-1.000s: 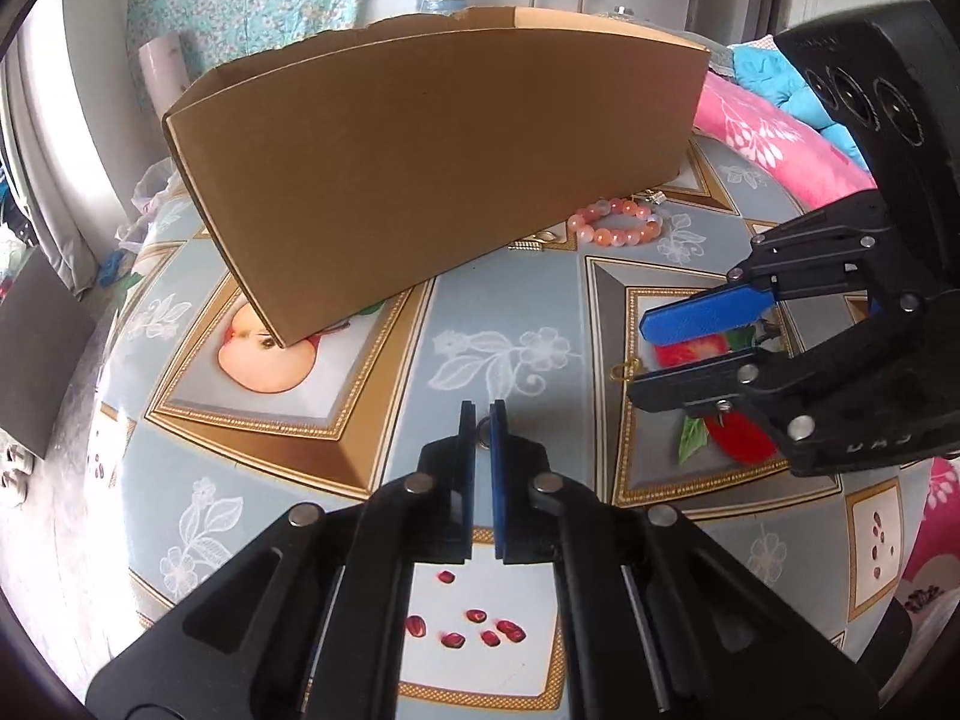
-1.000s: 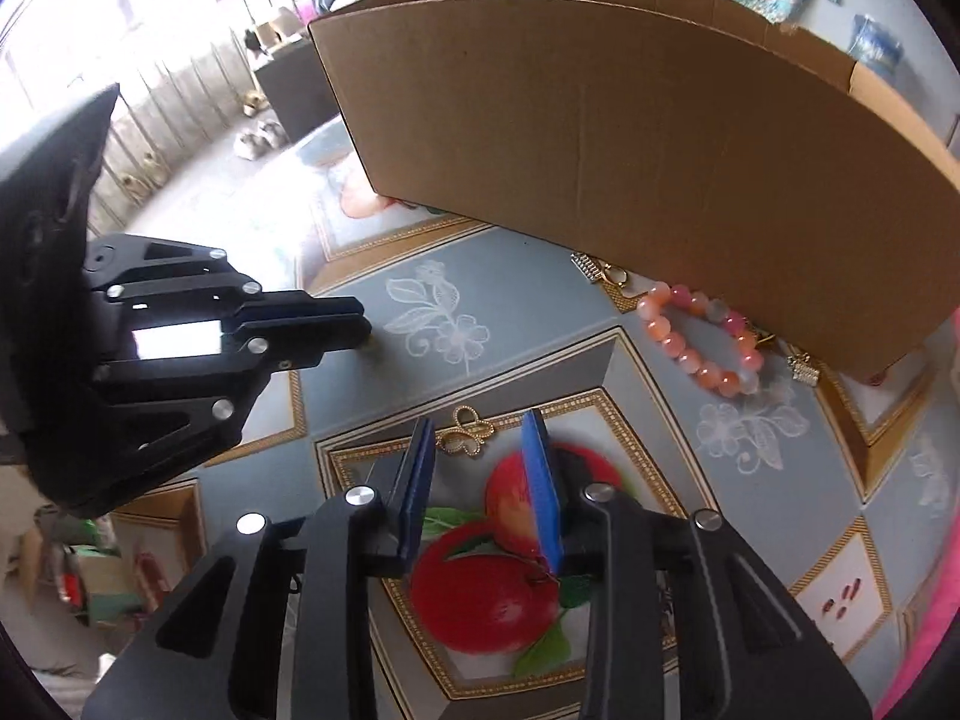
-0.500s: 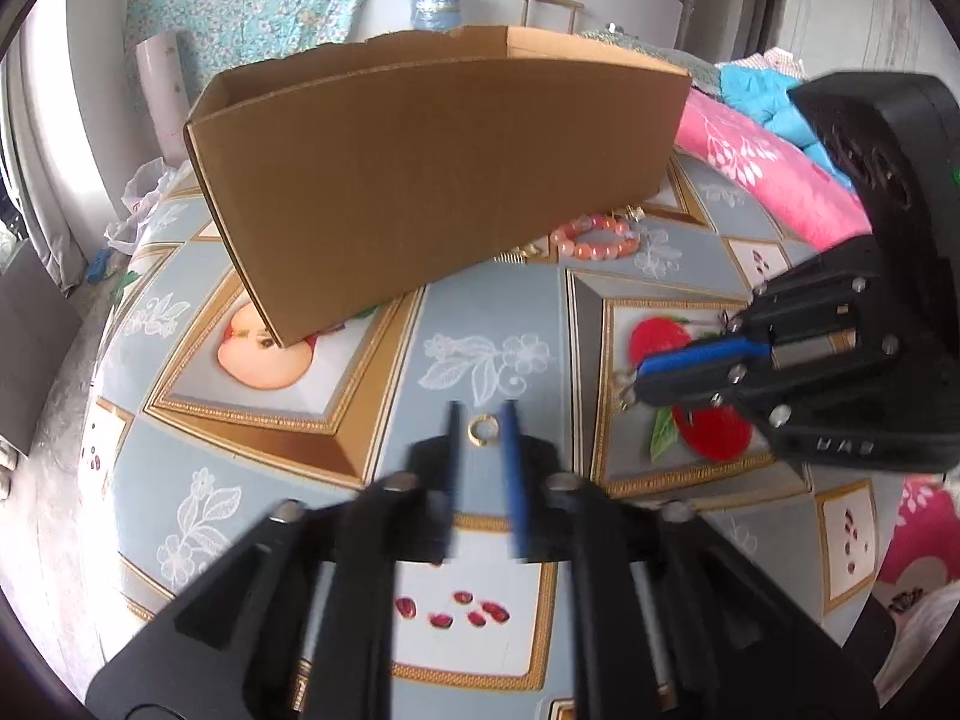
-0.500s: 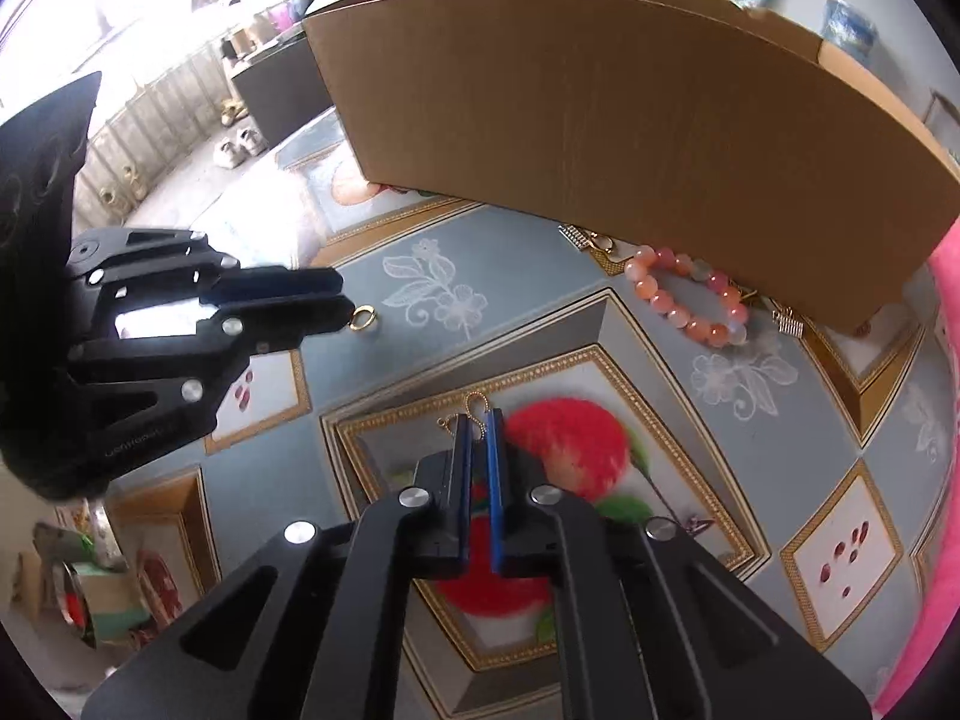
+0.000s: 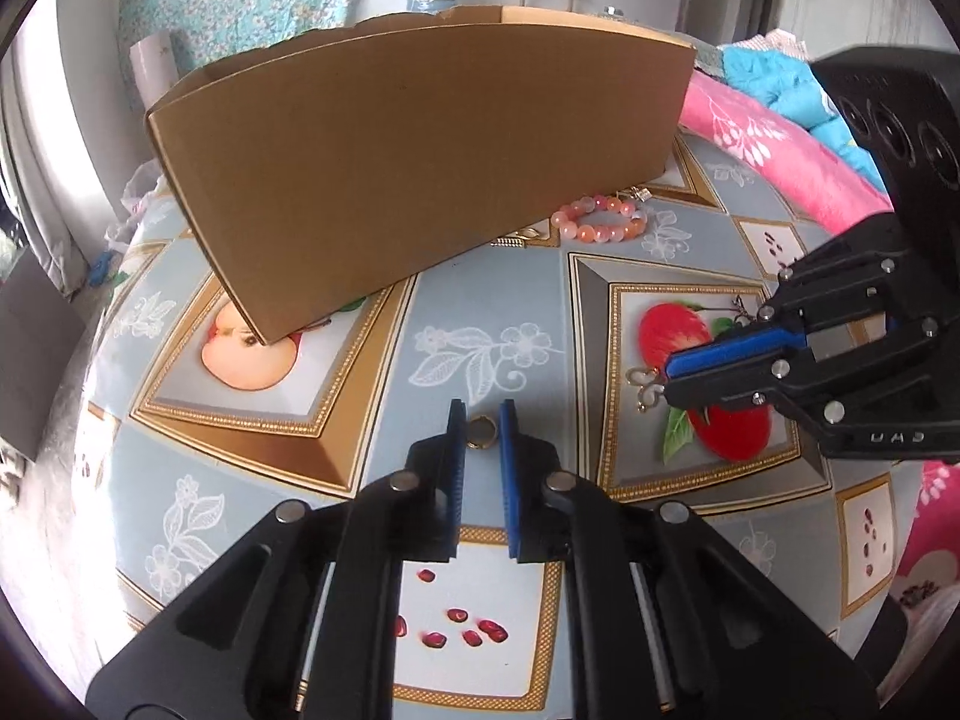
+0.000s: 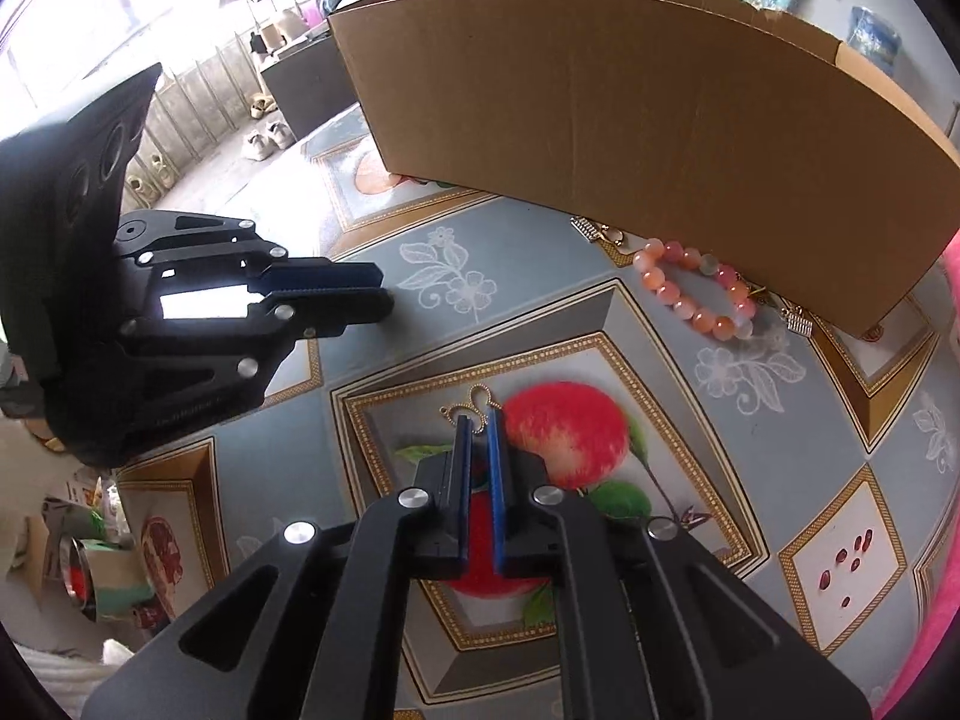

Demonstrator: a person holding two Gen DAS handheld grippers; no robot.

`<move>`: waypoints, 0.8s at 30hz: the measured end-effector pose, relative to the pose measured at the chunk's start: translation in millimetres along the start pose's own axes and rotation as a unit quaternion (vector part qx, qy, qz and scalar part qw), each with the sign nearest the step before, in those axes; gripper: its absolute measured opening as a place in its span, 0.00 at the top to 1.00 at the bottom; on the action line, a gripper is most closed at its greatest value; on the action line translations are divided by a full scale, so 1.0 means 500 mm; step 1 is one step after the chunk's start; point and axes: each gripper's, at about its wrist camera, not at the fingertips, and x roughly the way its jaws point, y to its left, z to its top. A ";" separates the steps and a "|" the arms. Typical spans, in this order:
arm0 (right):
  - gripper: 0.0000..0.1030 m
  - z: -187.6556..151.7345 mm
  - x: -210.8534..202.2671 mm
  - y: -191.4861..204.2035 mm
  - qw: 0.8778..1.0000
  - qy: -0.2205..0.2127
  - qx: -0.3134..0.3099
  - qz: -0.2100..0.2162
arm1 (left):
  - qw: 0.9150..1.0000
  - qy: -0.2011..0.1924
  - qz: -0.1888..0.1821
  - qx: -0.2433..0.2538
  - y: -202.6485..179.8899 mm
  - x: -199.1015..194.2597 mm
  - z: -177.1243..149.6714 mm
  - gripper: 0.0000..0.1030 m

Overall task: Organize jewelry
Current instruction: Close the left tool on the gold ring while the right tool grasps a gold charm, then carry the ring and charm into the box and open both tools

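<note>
A small gold ring lies on the patterned tablecloth between the blue pads of my left gripper. The jaws are closing and the pads touch both of its sides. In the right wrist view the left gripper shows side-on at the left, and the ring is hidden. My right gripper is shut on a gold looped charm, which sticks out past the tips over the printed red apple. The left wrist view shows this gripper and the charm at the right.
A tall open cardboard box stands at the back of the table. Against its near wall lie a pink and orange bead bracelet and small gold pieces. A pink blanket lies beyond the table at right.
My right gripper went from open around the gold charm to shut on it. My left gripper opened around the ring, then narrowed onto it.
</note>
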 end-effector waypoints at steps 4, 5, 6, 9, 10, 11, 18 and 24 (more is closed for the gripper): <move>0.72 0.003 0.001 0.016 1.000 0.006 -0.028 0.006 | 1.000 0.001 0.006 0.009 -0.006 0.000 -0.001 0.91; 0.65 0.003 0.000 0.024 0.999 0.007 -0.040 0.004 | 1.000 0.001 0.002 0.005 -0.003 0.000 -0.001 0.91; 0.58 0.005 0.002 0.034 0.998 0.011 -0.061 -0.002 | 1.000 0.002 -0.002 0.002 -0.002 0.000 0.000 0.91; 0.57 0.000 0.004 0.058 0.989 0.010 -0.146 -0.021 | 1.000 0.003 -0.010 -0.005 0.005 -0.001 -0.001 0.91; 0.57 0.001 0.005 0.058 0.987 0.009 -0.158 -0.016 | 1.000 0.003 -0.009 -0.003 0.005 -0.001 -0.001 0.91; 0.57 0.004 0.007 0.053 0.986 0.012 -0.165 -0.004 | 1.000 0.003 -0.006 0.001 0.003 -0.001 -0.001 0.91; 0.89 0.035 0.022 0.019 0.979 0.032 -0.196 0.042 | 1.000 0.002 -0.018 -0.010 0.011 -0.003 -0.002 0.91; 0.90 0.032 0.024 0.057 0.972 0.034 -0.231 -0.012 | 1.000 0.003 -0.014 -0.005 0.012 -0.004 -0.001 0.91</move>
